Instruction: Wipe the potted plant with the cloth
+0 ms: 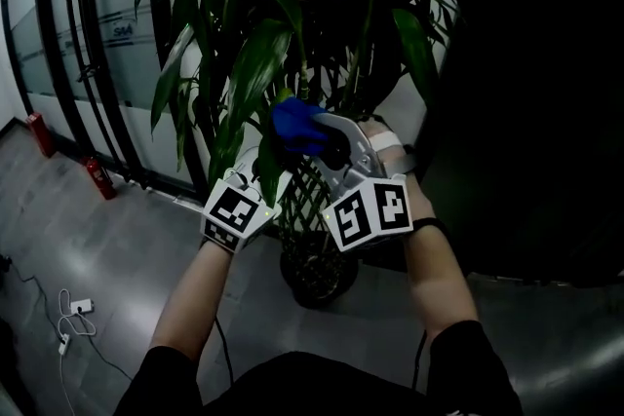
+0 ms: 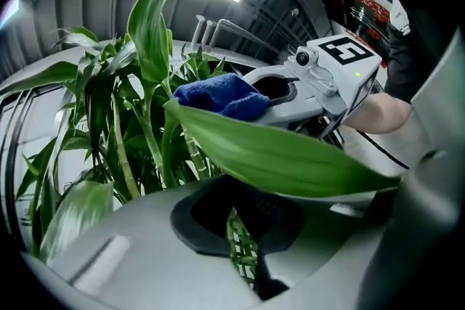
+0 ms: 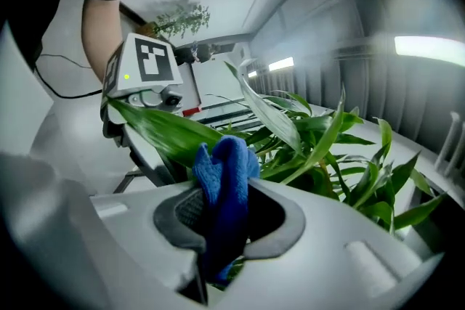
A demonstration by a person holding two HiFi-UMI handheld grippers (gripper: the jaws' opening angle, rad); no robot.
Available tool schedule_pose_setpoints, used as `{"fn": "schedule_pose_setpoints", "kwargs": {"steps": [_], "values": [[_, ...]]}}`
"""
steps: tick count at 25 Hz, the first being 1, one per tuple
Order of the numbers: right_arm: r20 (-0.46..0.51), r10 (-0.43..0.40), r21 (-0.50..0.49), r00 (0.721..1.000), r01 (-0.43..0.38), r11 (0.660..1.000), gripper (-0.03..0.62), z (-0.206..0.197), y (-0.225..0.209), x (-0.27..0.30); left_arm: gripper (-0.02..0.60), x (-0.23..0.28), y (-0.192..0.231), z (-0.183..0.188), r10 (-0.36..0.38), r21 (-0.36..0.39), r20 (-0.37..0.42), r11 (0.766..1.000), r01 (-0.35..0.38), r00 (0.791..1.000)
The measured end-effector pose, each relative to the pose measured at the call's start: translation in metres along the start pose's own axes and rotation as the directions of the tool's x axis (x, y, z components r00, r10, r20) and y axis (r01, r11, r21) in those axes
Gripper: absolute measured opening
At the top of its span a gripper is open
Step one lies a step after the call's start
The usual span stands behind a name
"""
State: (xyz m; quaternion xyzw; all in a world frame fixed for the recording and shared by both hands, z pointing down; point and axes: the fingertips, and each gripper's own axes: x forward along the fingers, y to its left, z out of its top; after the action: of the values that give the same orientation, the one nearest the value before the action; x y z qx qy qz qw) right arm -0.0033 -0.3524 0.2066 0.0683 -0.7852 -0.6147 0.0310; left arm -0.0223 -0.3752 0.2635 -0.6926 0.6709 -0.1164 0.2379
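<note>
The only print in sight is the black-and-white square pattern on the two marker cubes and a faint mark on the glass wall (image 1: 117, 44), too small to read. A dark pot (image 1: 317, 273) stands on the grey floor (image 1: 117, 268) and holds the potted plant (image 1: 283, 24), whose stems (image 1: 310, 195) are woven into a lattice below a spread of long green leaves.

The right gripper (image 3: 225, 221) has its jaws closed on a blue cloth (image 3: 225, 178). The cloth is bunched between the pads and sticks out past them, up among the leaves and against one long leaf (image 2: 283, 156). The left gripper (image 2: 236, 229) sits just beside the right one, under that same leaf. Its jaws are almost together, with only a thin slit between them. The woven stems show through the slit and nothing is caught in it. The leaf lies flat across the far end of the jaws and hides part of the right gripper from the left gripper view.

Two red fire extinguishers (image 1: 100, 178) stand at the foot of the glass wall, well apart from the pot. A white cable with a plug (image 1: 76, 317) lies on the floor at the left.
</note>
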Motion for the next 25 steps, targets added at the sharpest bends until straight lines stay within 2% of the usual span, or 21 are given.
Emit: {"fn": "schedule_pose_setpoints", "kwargs": {"steps": [5, 14, 22, 25], "values": [[0.003, 0.020, -0.038, 1.000, -0.020, 0.999, 0.091, 0.008, 0.016, -0.009, 0.006, -0.004, -0.008, -0.007, 0.001, 0.053, -0.061, 0.999, 0.002, 0.998], [-0.010, 0.025, -0.067, 1.000, -0.025, 0.997, 0.091, 0.021, 0.035, -0.019, 0.006, -0.037, 0.001, -0.021, 0.056, 0.044, -0.097, 0.998, -0.052, 0.994], [-0.040, 0.048, -0.123, 0.998, -0.052, 0.991, 0.091, 0.036, 0.053, -0.023, 0.006, -0.052, -0.012, -0.027, 0.030, 0.139, -0.132, 0.990, -0.012, 0.991], [-0.047, 0.064, -0.124, 0.997, -0.069, 0.990, 0.091, 0.041, 0.063, -0.025, 0.006, -0.058, -0.016, -0.032, 0.018, 0.116, -0.131, 0.993, -0.003, 0.991]]}}
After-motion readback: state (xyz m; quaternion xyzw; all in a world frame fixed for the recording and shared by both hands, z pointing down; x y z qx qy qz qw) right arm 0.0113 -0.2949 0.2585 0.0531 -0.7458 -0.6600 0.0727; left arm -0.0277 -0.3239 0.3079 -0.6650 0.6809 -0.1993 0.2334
